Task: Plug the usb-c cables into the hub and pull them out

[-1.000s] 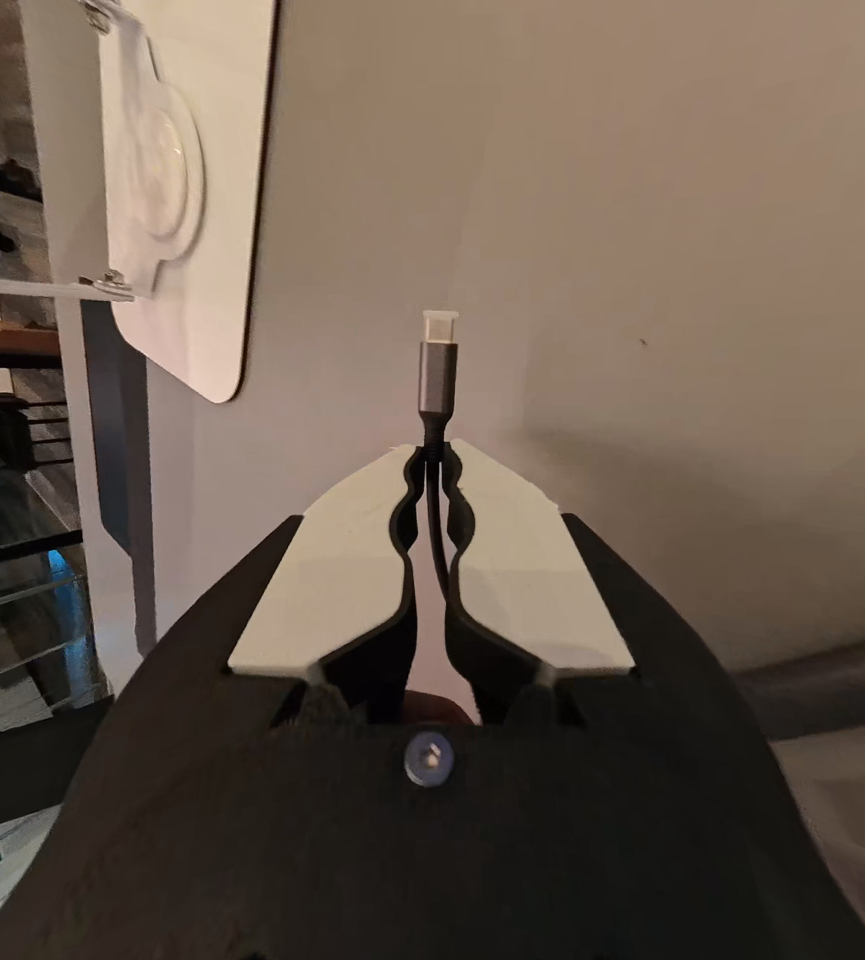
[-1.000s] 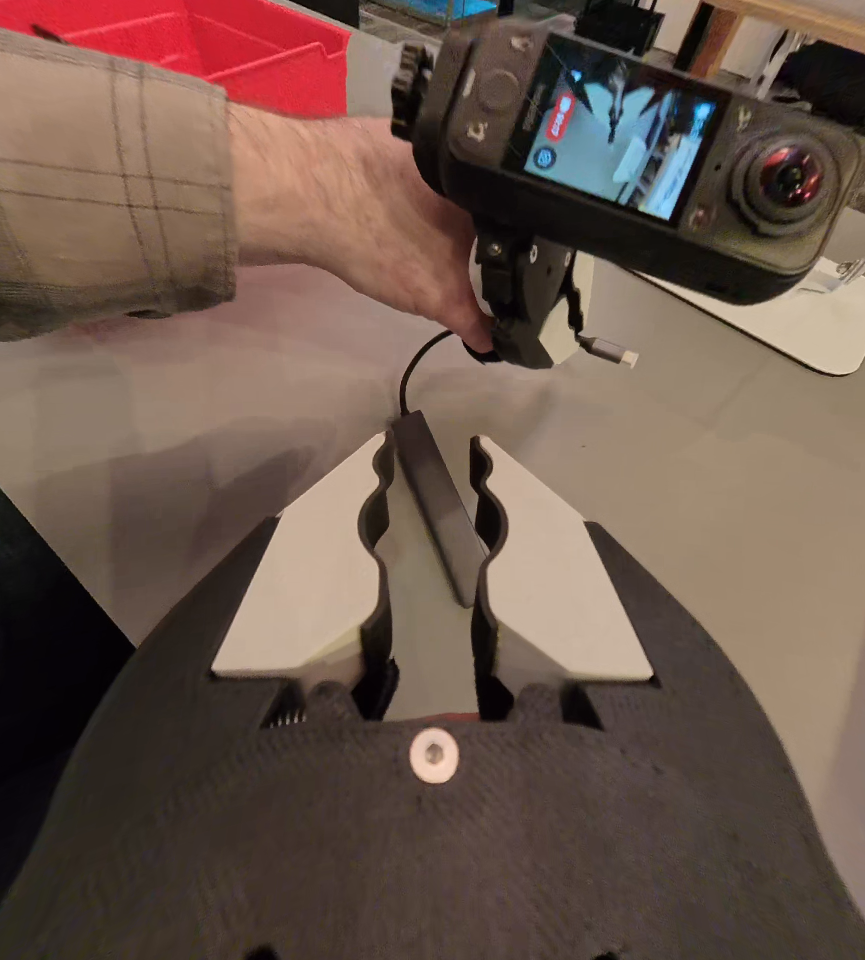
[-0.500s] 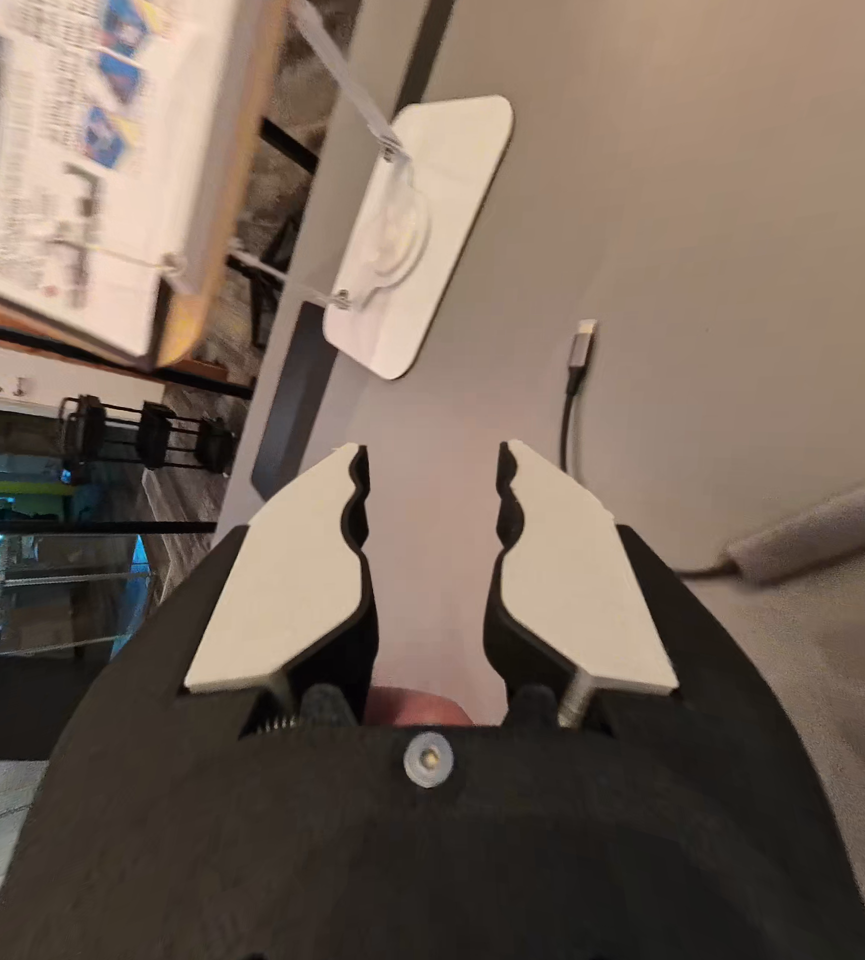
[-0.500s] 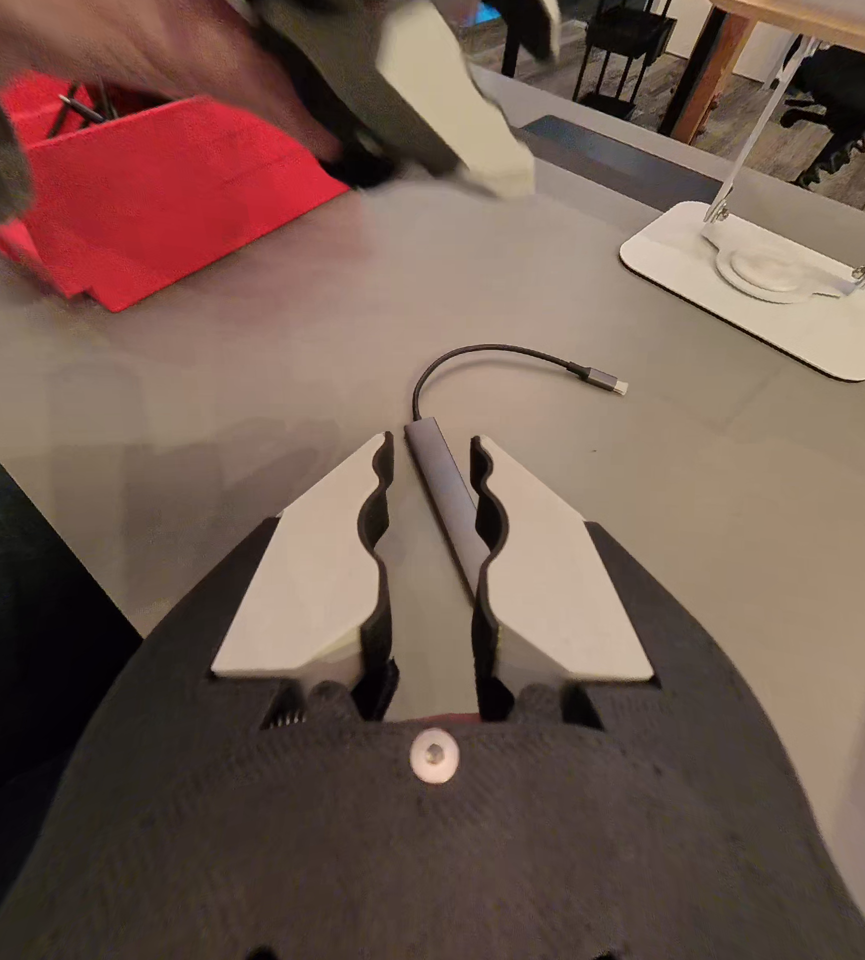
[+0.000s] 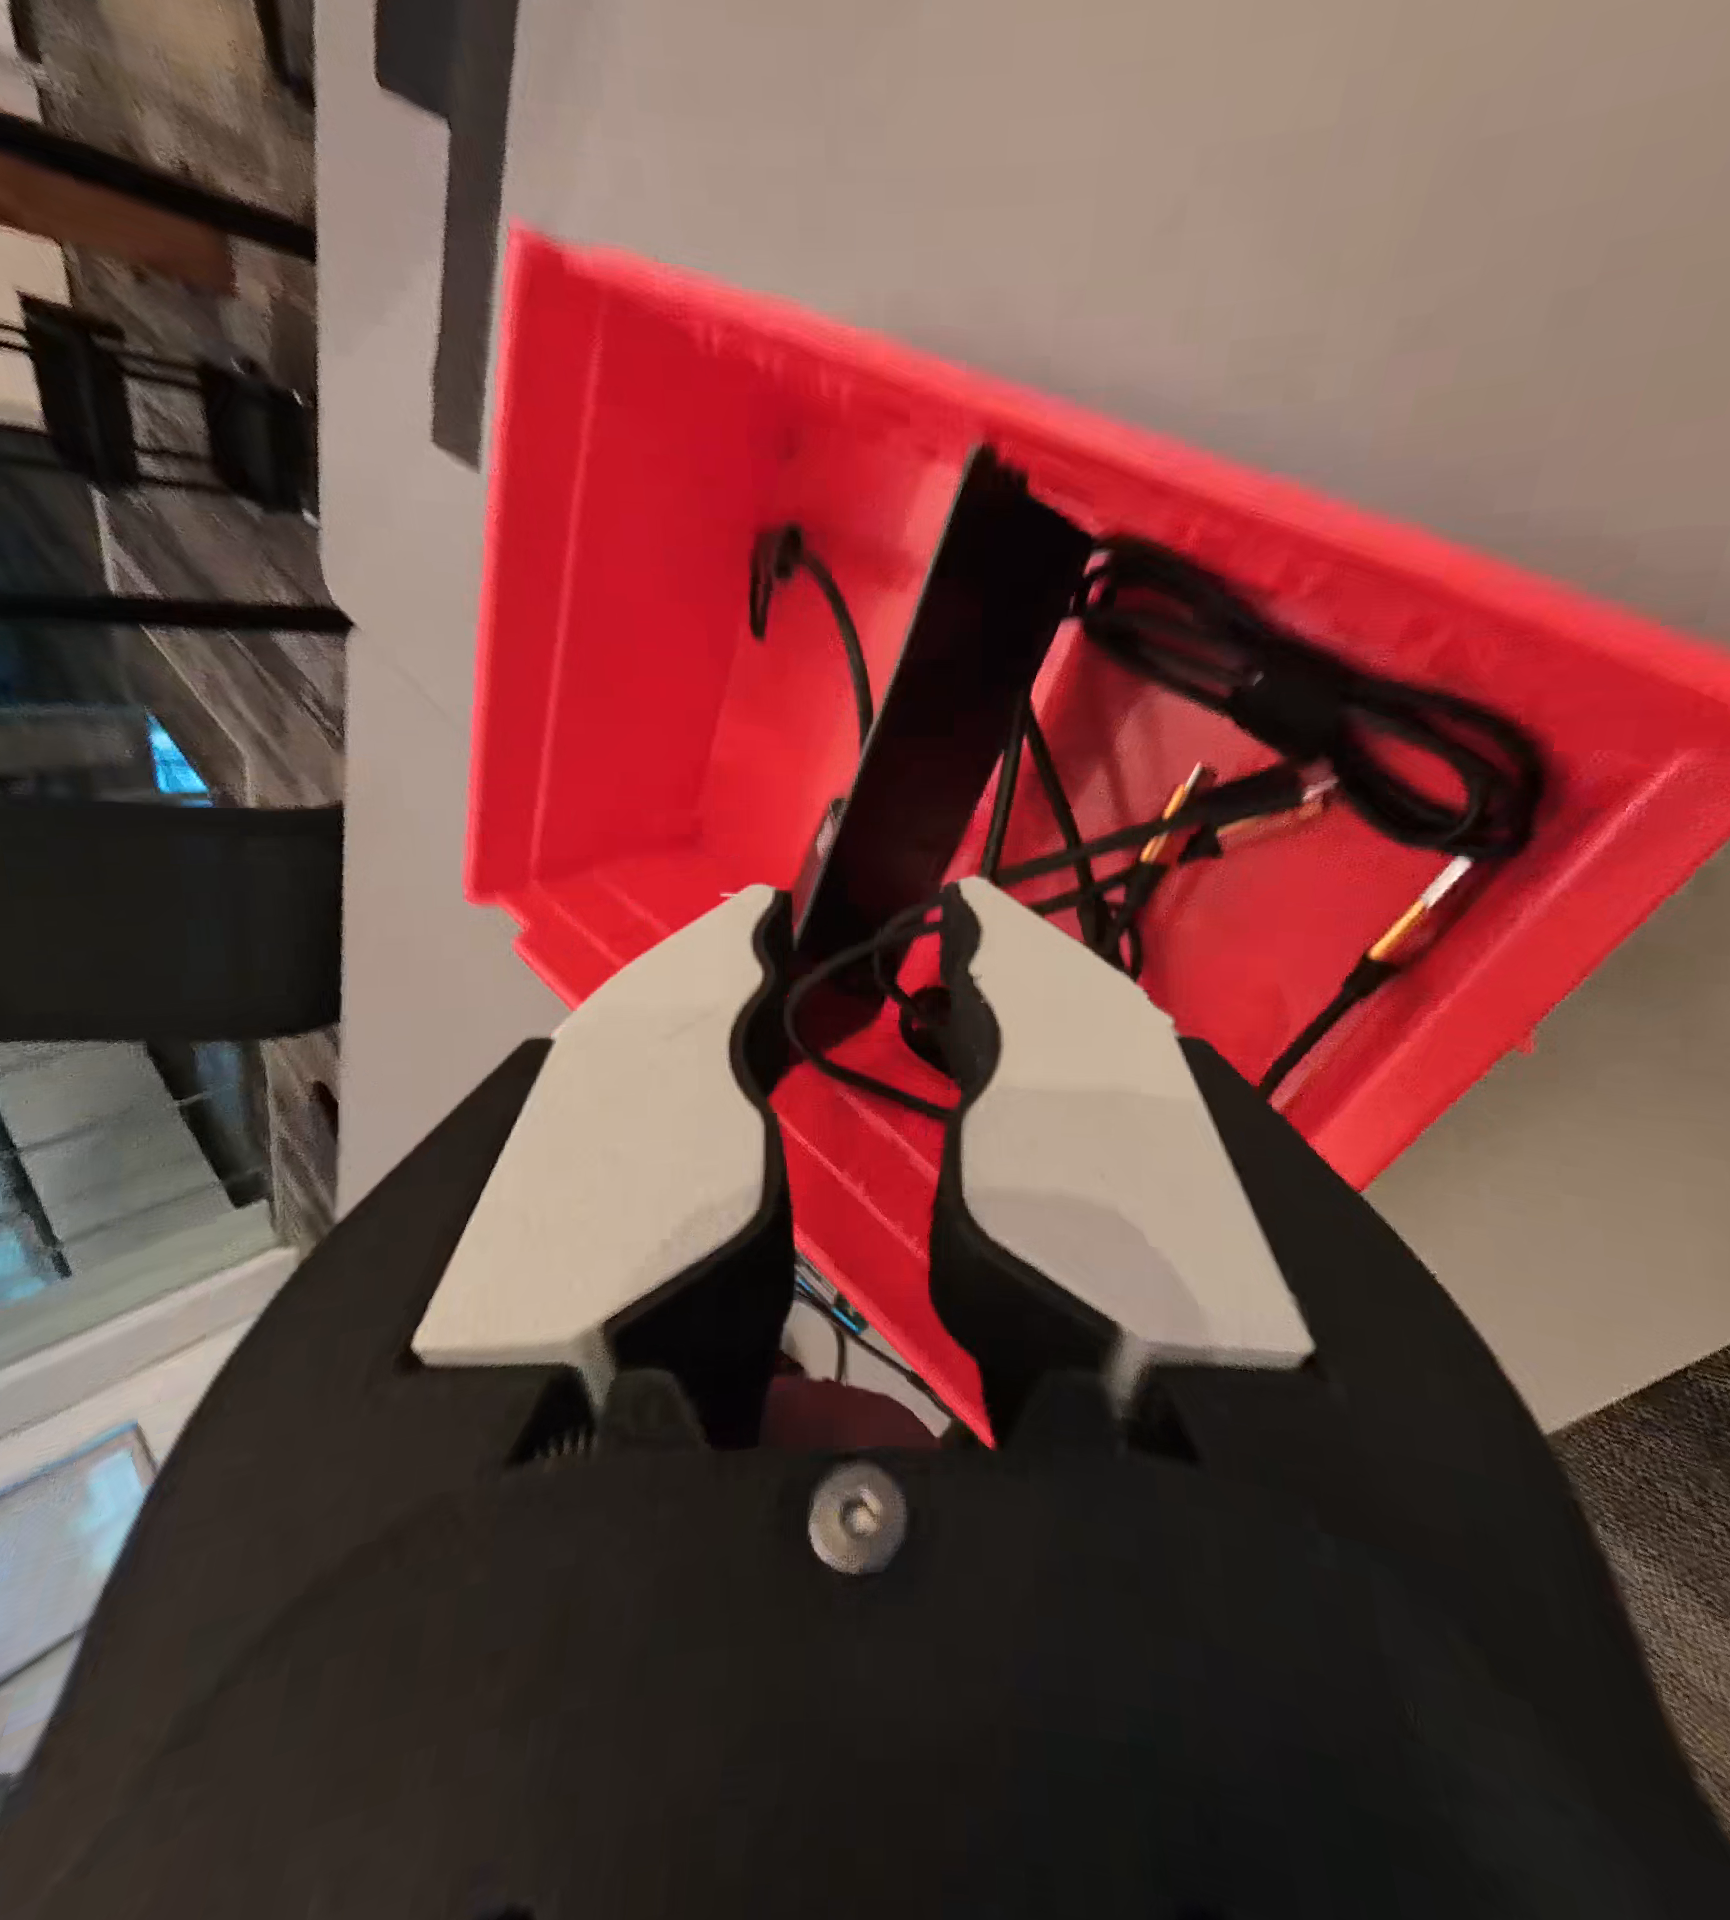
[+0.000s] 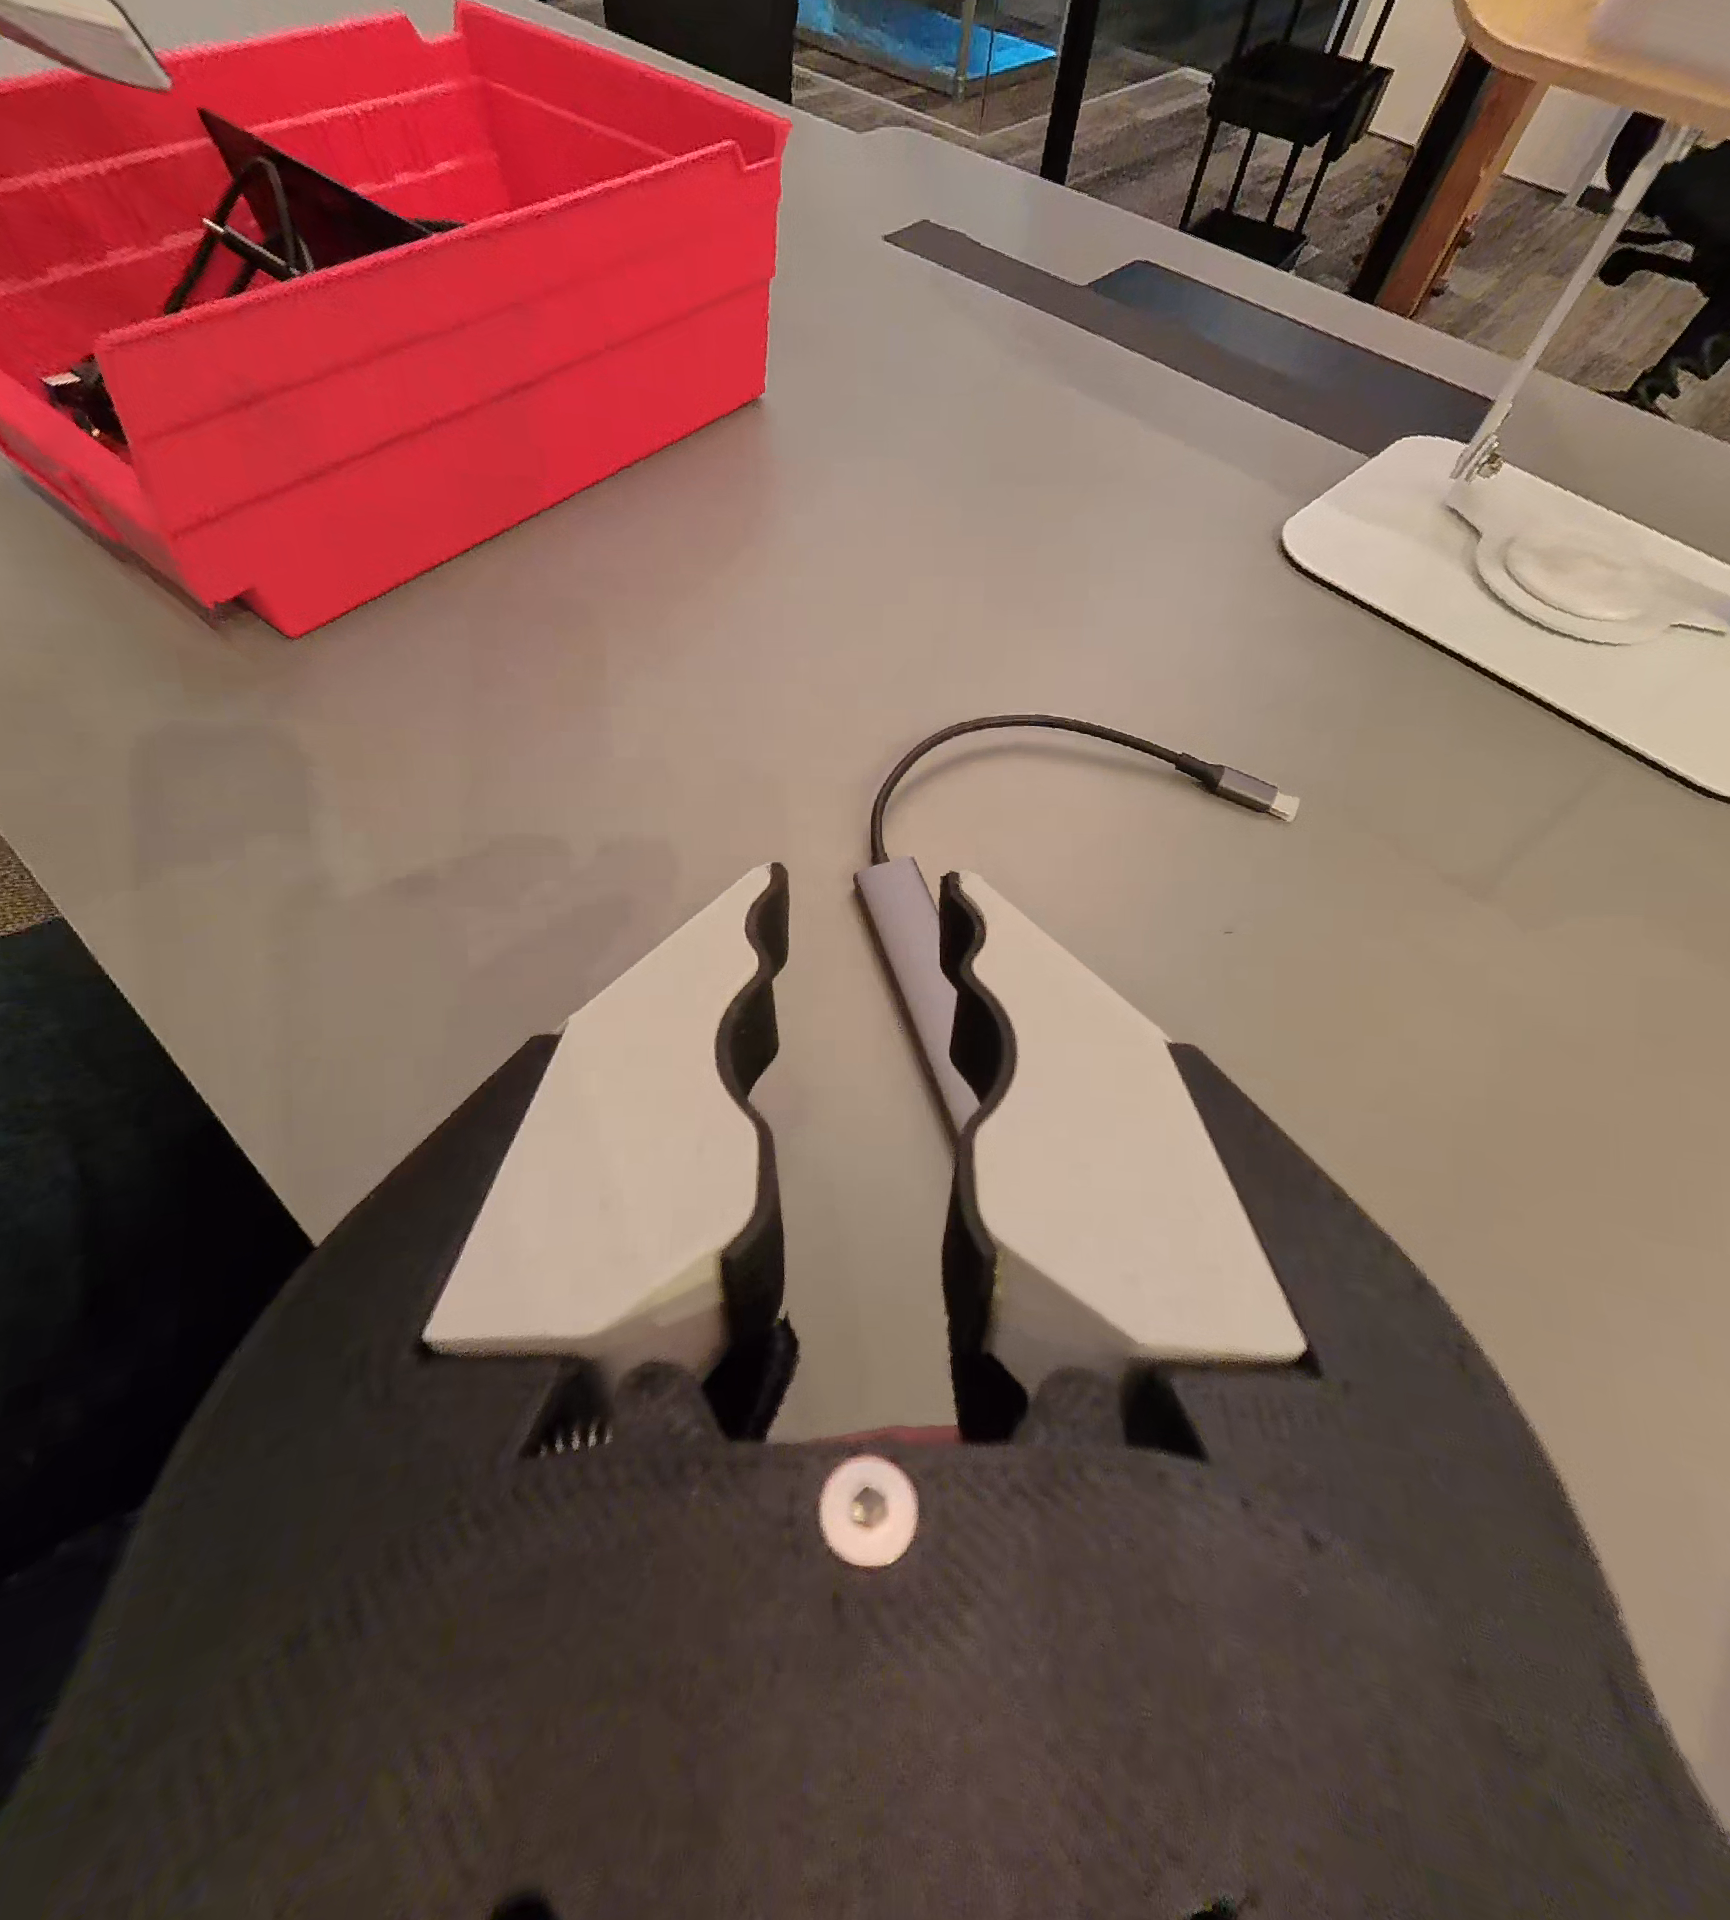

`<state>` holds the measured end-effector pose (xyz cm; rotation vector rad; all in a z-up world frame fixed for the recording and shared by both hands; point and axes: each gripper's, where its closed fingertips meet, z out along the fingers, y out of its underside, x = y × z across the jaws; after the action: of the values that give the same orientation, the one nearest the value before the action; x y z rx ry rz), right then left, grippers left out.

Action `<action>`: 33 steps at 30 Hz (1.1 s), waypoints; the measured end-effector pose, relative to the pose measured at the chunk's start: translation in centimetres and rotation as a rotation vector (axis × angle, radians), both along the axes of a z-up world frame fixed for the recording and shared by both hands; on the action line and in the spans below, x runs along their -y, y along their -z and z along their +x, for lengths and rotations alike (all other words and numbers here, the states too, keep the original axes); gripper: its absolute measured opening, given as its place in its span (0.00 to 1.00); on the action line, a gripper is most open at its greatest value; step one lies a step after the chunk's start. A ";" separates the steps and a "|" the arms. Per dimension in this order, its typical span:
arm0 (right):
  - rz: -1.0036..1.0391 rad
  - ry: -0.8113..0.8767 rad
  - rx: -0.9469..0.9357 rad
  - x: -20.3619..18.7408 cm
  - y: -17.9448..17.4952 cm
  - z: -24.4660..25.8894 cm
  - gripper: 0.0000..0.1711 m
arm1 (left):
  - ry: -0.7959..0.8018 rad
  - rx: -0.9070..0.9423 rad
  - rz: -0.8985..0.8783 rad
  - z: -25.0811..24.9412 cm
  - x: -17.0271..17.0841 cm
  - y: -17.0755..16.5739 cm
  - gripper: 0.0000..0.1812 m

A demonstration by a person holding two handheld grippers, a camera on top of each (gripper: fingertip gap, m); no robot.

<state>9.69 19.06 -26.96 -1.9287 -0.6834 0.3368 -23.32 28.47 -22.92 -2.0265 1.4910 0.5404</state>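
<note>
**Left wrist view: fingers spread over the cable bin, hub waiting by the right gripper**

Left wrist view, from left to right: the bench (image 5: 1256,187) edge, then the red bin (image 5: 632,623) filling the middle. A black divider (image 5: 944,707) stands slanted inside it. To its right lie the loose black usb-c cables (image 5: 1360,707), tangled, several with gold-coloured plugs. The left gripper (image 5: 866,909) hangs over the near part of the bin, its fingers apart and holding nothing; a cable loop shows in the gap beyond the tips, though blur hides whether it touches them.

Right wrist view, left to right: the red bin sits far left on the bench, well apart from the grey hub (image 6: 918,977). The hub lies flat, its long axis running away from the camera, roughly in line with the fingers. The right gripper (image 6: 866,883) is also spread and empty, with the hub just beside its right finger (image 6: 1079,1122), partly hidden under it. The hub's own lead (image 6: 1027,727) curls away to the right, ending in a free plug.

Judging by this, the left gripper is nearer the cables and the right nearer the hub, so fetching a cable falls to the left; nothing is plugged in yet.
</note>
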 end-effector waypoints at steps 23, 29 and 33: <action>0.008 -0.005 -0.001 0.1 -0.1 0.0 0.16 | -0.083 -0.230 0.161 -8.6 -5.6 6.0 0.09; 0.007 -0.006 -0.002 0.1 -0.1 0.0 0.16 | -0.075 -0.220 0.245 -8.7 -5.6 5.8 0.08; 0.005 -0.005 -0.001 0.0 0.0 0.0 0.15 | -0.082 -0.162 0.291 -8.7 -5.4 5.6 0.07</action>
<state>9.71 19.02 -26.92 -1.9224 -0.6879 0.3383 -31.99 33.90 -28.54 -1.8561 1.3341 0.9183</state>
